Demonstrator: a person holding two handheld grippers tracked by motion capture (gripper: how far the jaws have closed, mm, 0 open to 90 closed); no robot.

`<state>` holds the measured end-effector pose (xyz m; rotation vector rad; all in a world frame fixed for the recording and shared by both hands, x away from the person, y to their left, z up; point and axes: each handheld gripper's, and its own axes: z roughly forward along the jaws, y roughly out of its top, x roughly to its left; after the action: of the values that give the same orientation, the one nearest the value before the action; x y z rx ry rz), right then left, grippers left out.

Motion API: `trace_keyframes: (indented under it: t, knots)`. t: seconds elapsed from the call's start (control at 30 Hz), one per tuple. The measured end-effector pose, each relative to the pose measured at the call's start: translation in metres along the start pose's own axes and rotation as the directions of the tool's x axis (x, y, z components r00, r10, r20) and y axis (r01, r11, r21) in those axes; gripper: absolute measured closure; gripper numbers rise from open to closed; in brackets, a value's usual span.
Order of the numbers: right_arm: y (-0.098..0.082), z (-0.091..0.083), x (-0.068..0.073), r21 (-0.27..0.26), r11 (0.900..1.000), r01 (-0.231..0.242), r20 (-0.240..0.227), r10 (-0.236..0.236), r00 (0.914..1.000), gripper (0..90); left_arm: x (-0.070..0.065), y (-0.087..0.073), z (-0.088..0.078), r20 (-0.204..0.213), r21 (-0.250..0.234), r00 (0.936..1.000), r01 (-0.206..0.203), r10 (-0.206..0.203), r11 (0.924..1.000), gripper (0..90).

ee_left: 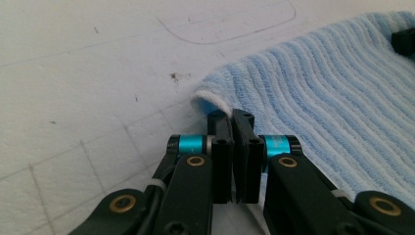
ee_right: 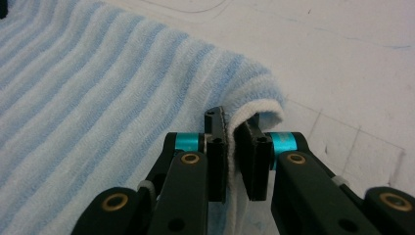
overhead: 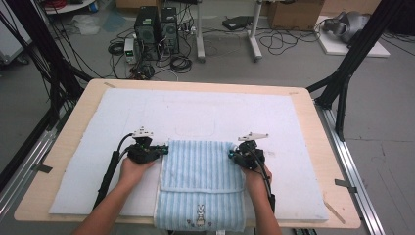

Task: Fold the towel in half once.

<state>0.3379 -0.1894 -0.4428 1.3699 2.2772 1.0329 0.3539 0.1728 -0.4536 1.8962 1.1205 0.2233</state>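
A towel [overhead: 201, 178] lay on a mat [overhead: 88, 161] that covered most of the table [overhead: 63, 132], its near end hanging over the table's front edge. The left gripper [overhead: 164, 150] sat at the towel's far left corner and the right gripper [overhead: 231, 153] at its far right corner. Computer towers [overhead: 156, 32] stood on the floor beyond the table.

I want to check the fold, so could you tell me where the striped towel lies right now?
In the high view the striped towel lies on the white mat at the table's near edge, its far corners pinched by the left tongs and the right tongs.

Blue-and-white striped towel [overhead: 201, 181] lies folded on the white mat, its near end overhanging the table edge
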Motion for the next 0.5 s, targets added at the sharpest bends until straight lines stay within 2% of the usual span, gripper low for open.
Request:
trace_keyframes:
  t: [0.07, 0.1, 0.2, 0.3, 0.37, 0.4, 0.5]
  knots:
    - [0.001, 0.001, -0.001, -0.005, 1.0, 0.003, 0.007, -0.003, 1.0, 84.1, 0.005, 0.003, 0.002, 0.001, -0.016, 0.9989, 0.047, -0.047, 0.9988, 86.8]
    - [0.003, 0.002, -0.002, -0.01, 1.0, 0.009, 0.017, -0.009, 0.9998, 84.2, 0.007, 0.004, 0.003, -0.001, -0.023, 0.9983, 0.058, -0.058, 0.9981, 86.8]
    - [0.007, 0.006, -0.004, -0.019, 1.0, 0.004, 0.034, -0.003, 0.9994, 84.2, 0.01, 0.011, 0.007, -0.013, -0.004, 0.9991, 0.04, -0.04, 0.9992, 86.9]
    - [0.011, 0.011, -0.006, -0.03, 1.0, 0.005, 0.048, -0.004, 0.9988, 84.2, 0.012, 0.02, 0.009, -0.024, -0.015, 0.9993, 0.029, -0.029, 0.9995, 86.8]
    - [0.015, 0.014, -0.009, -0.033, 0.999, -0.003, 0.049, 0.005, 0.9988, 84.1, 0.016, 0.024, 0.012, -0.03, -0.02, 0.9988, 0.037, -0.038, 0.9991, 86.9]
    - [0.017, 0.016, -0.01, -0.03, 1.0, -0.005, 0.05, 0.006, 0.9987, 84.1, 0.018, 0.027, 0.014, -0.041, -0.016, 0.999, 0.017, -0.017, 0.9997, 86.9]
    - [0.027, 0.022, -0.011, -0.025, 0.999, 0.028, 0.072, -0.026, 0.997, 83.9, 0.019, 0.031, 0.016, -0.057, -0.008, 0.9983, -0.008, 0.008, 0.9999, 86.8]
